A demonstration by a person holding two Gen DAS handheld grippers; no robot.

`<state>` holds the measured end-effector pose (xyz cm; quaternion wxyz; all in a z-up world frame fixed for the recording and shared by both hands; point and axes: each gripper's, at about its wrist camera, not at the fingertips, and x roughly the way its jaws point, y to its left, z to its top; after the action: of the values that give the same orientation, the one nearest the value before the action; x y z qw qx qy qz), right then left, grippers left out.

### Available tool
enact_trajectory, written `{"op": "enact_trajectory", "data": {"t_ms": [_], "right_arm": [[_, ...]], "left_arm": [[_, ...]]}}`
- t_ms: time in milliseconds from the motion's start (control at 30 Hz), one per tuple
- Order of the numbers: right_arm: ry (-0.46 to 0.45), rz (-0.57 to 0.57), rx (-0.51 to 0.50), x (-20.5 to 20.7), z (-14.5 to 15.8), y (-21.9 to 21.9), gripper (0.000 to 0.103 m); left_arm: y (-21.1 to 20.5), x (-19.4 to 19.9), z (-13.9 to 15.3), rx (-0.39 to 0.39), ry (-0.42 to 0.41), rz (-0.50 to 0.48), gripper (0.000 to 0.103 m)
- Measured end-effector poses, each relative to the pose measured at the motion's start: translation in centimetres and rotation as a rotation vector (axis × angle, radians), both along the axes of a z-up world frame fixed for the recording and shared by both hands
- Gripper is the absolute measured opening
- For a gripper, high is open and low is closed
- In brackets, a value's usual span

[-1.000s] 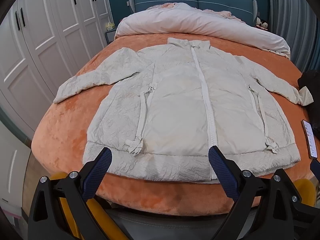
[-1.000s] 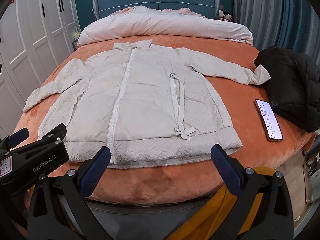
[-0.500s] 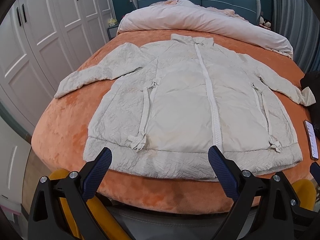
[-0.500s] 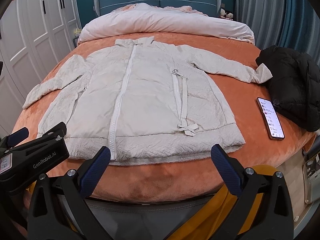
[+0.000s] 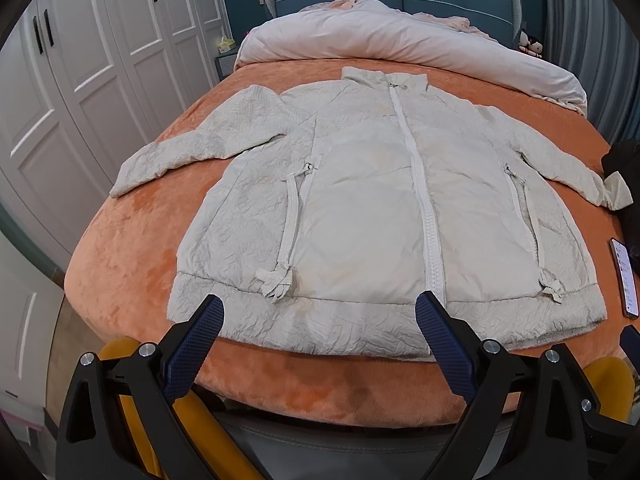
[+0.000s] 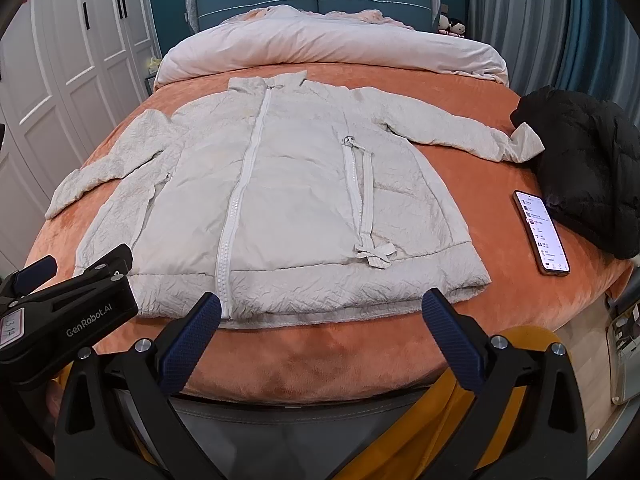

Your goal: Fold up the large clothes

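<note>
A cream quilted jacket (image 5: pixel 360 208) lies flat and zipped on the orange bed cover (image 5: pixel 132 248), collar far, hem near, both sleeves spread out. It also shows in the right wrist view (image 6: pixel 288 200). My left gripper (image 5: pixel 320 316) is open and empty, just above the near hem, left of the zipper. My right gripper (image 6: pixel 320 312) is open and empty, over the near hem at the bed's front edge. The left gripper's body (image 6: pixel 68 312) shows at the lower left of the right wrist view.
A black jacket (image 6: pixel 580 164) lies bunched at the bed's right edge, touching the cream sleeve's cuff. A phone (image 6: pixel 542 232) lies screen up beside it. A rolled pink duvet (image 6: pixel 332 52) lies at the head. White wardrobes (image 5: pixel 80 80) stand on the left.
Both grippers have moved a little forward and up toward the bed, so the jacket's hem sits closer between the fingers. The jacket has not moved.
</note>
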<state>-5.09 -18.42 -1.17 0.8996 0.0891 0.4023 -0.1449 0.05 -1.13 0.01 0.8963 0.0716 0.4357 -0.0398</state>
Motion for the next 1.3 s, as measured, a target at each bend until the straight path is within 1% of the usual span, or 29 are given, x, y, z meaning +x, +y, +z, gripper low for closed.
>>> {"op": "enact_trajectory", "data": {"t_ms": [1300], "right_arm": [[0.015,-0.006,0.017,-0.27,-1.01,0.07,0.098]], "left_arm": [[0.34,-0.03,-0.63,0.008,0.011,0.003,0.094]]}}
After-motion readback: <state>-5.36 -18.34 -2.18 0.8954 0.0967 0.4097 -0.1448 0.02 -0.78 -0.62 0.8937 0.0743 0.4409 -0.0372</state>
